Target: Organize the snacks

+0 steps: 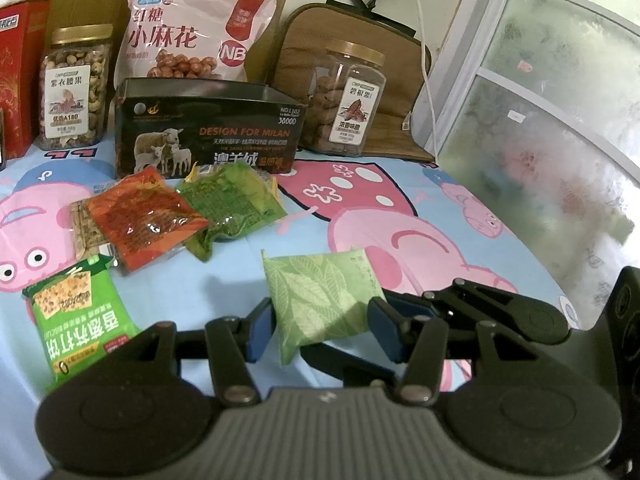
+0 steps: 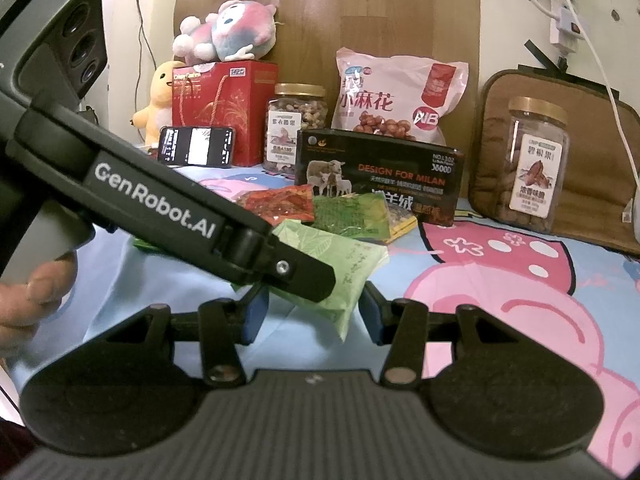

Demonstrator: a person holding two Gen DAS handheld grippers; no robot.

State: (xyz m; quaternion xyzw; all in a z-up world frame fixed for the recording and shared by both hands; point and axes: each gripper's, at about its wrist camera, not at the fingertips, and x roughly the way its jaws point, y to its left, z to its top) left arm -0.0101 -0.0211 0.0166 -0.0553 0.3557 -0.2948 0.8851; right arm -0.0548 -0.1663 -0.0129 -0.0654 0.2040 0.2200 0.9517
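Left claw (image 1: 322, 330) sits wide, blue pads either side of the leaf pouch (image 1: 322, 300) w/ gaps showing both sides, so not gripping yet. Pouch lies flat on the cartoon sheet (image 1: 460, 200), near end between the pads. Left-wrist view also shows a red packet (image 1: 144, 220) overlapping a dark-green packet (image 1: 236, 204), just in front of the black box (image 1: 208, 128), and a green cracker pack (image 1: 80, 320) off to the left. Behind: nut jar (image 1: 76, 88), pink bag (image 1: 192, 28), 2nd jar (image 1: 348, 100) by a brown pad (image 1: 380, 40).

Right-wrist view: right claw (image 2: 312, 312) also wide, pads apart w/ a pouch corner (image 2: 344, 276) hanging between them, no contact I can see. Left tool's arm crosses in front and hides approx. half the pouch.

Handling, my guess: pouch looks light, puffy, soft film, prob. a bit slick; will squash and could slip. Best grip is across the near short end or a sealed edge, gentle squeeze, since contents may crush.

View diffs: left wrist alone shows the cracker pack and the window (image 1: 560, 100) at right. Right wrist alone shows a red gift box (image 2: 224, 100), plush toys on top, a phone (image 2: 196, 146) propped by it, and the person's thumb (image 2: 44, 284) on the left tool's handle.
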